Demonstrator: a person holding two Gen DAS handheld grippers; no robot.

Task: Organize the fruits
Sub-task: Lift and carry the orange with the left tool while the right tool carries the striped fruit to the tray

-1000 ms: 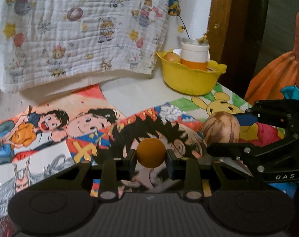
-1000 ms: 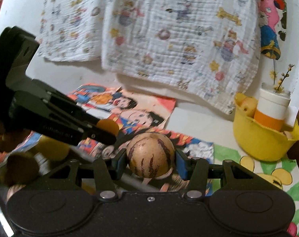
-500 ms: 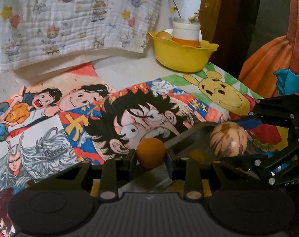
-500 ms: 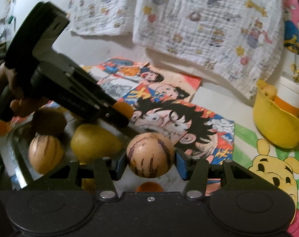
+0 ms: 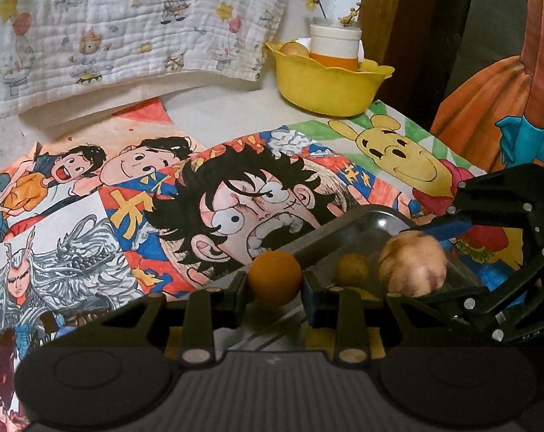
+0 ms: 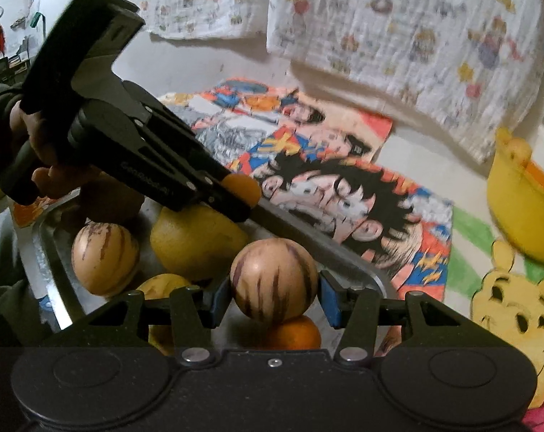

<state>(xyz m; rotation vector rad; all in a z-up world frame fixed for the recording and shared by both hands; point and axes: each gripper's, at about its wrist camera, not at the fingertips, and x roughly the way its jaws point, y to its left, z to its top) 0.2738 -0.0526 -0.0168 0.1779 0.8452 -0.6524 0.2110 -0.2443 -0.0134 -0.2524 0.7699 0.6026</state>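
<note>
My left gripper is shut on a small orange fruit, held over the near edge of a metal tray. My right gripper is shut on a round tan fruit with purple stripes, hovering above the same tray. In the right wrist view the tray holds another striped fruit, a large yellow fruit, a small orange fruit and a yellowish one. The left gripper with its orange fruit shows there too, above the tray.
A yellow bowl at the back right holds a white and orange cup and a pale fruit. Cartoon drawings cover the table. Patterned cloths hang on the wall behind. A person's hand holds the left gripper.
Both grippers have tipped downward and come over the metal tray, each still holding its fruit. The tray and the fruits in it have come into view.
</note>
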